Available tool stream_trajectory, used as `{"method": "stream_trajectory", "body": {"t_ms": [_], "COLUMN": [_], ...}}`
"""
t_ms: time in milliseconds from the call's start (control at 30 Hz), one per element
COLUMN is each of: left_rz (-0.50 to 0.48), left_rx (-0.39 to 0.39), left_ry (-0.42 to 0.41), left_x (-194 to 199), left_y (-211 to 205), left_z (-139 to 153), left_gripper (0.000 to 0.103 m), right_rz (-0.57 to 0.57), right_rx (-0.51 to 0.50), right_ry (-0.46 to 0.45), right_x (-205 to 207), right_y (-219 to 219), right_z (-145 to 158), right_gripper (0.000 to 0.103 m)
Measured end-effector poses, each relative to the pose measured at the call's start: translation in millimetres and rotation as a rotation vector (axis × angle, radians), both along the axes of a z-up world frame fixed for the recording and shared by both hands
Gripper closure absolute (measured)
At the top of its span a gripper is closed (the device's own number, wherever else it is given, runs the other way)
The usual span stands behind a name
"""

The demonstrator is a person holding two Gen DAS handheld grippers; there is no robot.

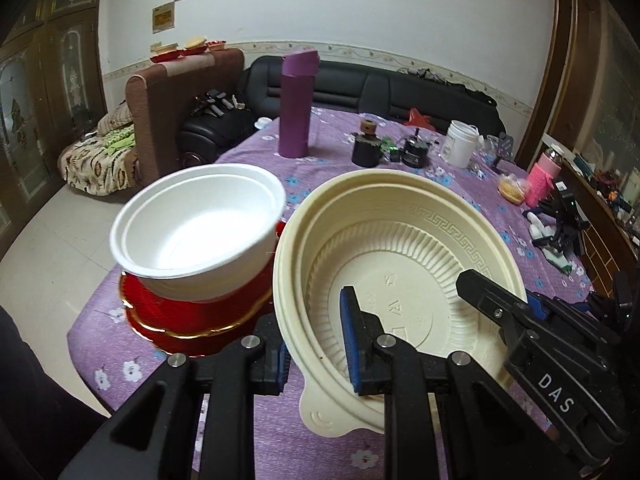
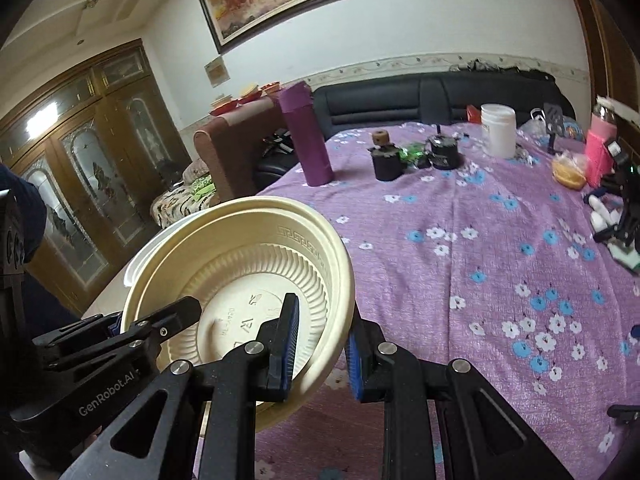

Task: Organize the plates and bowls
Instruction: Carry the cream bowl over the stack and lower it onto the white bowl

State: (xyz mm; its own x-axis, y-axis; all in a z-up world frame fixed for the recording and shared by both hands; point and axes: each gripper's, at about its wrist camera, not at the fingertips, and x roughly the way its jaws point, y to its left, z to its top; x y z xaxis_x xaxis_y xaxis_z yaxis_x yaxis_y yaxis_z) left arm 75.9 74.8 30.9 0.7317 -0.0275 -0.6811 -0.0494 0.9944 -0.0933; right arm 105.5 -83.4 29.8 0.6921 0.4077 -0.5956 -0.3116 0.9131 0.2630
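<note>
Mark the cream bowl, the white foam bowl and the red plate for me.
cream bowl (image 1: pixel 400 272): left wrist view, ribbed inner wall.
white foam bowl (image 1: pixel 200 232): left wrist view, inside bottom.
red plate (image 1: pixel 192 316): left wrist view, front rim.

Two black claws, blue pads, silver pivots

Here's the left claw (image 1: pixel 316 344): matte black linkage arms with triangular cut-outs, round silver pivot pins at the joints, and ribbed blue pads (image 1: pixel 352 344) lining the fingers. The right claw (image 2: pixel 322 350) is built the same way, black angular arms, silver pins, blue ribbed pads (image 2: pixel 291 340). Seen from the left wrist camera, the right claw's black side carries white letters "DAS" and a small screw near its tip. From the right wrist camera, the left claw's body reads "GenRobot.AI" in white, with small screws along its finger. A dark sleeve shows at the far left edge.
</note>
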Motion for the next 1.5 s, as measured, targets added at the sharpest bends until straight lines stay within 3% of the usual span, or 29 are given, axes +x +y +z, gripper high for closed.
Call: {"method": "stream_trajectory", "body": {"t_ms": [933,1333,1500], "left_rz": [0.093,0.174,0.215], "left_rx": [-0.022,0.049,0.090], "left_ry": [-0.069,-0.099,-0.112], "left_x": [-26.1,-7.9,5.0], "left_y": [51.5,88.1,103.2], "left_z": [21.3,38.1,45.5], "left_gripper": [0.080,0.077,0.077], "right_rz": [0.085,0.156,0.185], "right_rx": [-0.076,-0.141,-0.136], "right_ry": [-0.082,-0.114,-0.086], "right_x": [-4.3,16.5,35.1], "right_y": [57.7,111.7,131.3], "right_z": [24.3,38.1,40.8], "right_gripper": [0.079,0.079,0.079]}}
